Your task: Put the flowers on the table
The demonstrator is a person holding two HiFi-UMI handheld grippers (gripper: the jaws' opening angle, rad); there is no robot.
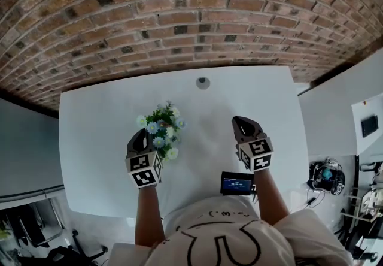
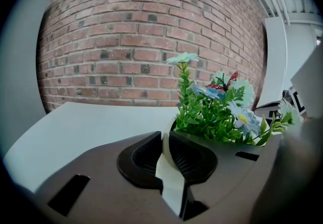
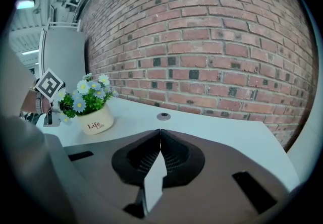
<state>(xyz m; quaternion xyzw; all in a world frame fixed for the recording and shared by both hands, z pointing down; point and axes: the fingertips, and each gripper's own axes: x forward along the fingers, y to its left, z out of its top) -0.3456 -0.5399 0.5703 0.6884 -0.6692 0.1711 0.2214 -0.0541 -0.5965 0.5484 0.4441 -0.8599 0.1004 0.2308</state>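
Behind left gripper (image 2: 166, 135) jaws clamped on its rim, flower pot (image 3: 95, 123) mostly hidden, right gripper (image 3: 160, 132) jaws closed, empty.

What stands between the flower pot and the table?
Nothing visible. The left gripper holds the flower pot by its rim; the table around it is bare, and a small round disc lies well behind, near the wall.

Bright, diffuse light, faint shadows on the white tabletop (image 1: 102, 133); fisheye bowing of the brick wall (image 1: 179, 13), dark vignetted corners, soft foreground in both gripper views.
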